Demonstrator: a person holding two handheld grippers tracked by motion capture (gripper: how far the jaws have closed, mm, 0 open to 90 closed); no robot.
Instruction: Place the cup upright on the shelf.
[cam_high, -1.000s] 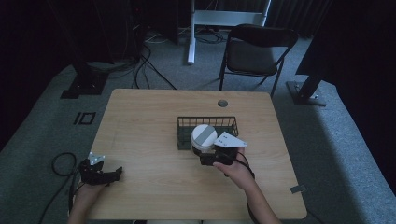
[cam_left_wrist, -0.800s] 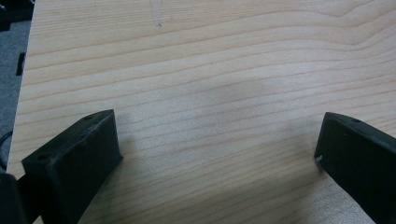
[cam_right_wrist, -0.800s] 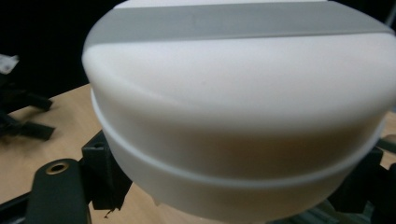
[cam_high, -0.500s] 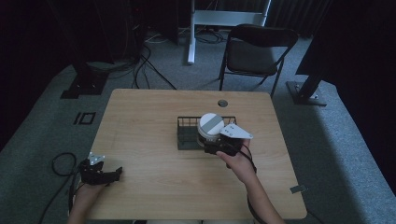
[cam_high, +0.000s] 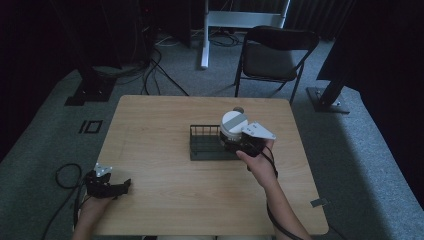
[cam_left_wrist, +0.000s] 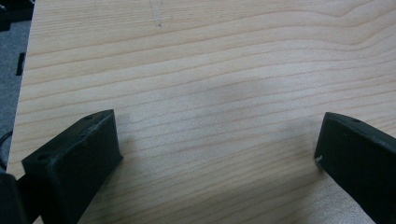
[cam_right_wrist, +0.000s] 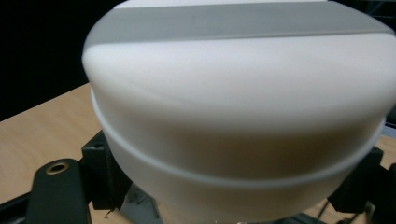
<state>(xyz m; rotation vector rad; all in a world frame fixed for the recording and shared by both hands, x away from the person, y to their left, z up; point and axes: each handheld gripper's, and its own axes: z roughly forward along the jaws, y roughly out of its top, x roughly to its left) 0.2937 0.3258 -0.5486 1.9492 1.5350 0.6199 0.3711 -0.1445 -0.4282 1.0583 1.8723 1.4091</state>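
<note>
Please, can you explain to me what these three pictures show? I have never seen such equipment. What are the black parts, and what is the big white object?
A person sits at a light wooden table and holds a tool in each hand. Each tool is a hand-held gripper with two black jaws and a small camera on it.

The high view is taken from above the table. The other two pictures come from the cameras on the tools.

The left hand-held gripper is at the table's near left corner. In its own view the jaws stand wide apart over bare wood, holding nothing.

The right hand-held gripper is shut on a round white container with a grey band across its top. That container is the big white object close to the right camera. It is held over the right end of a black wire basket on the table.
</note>
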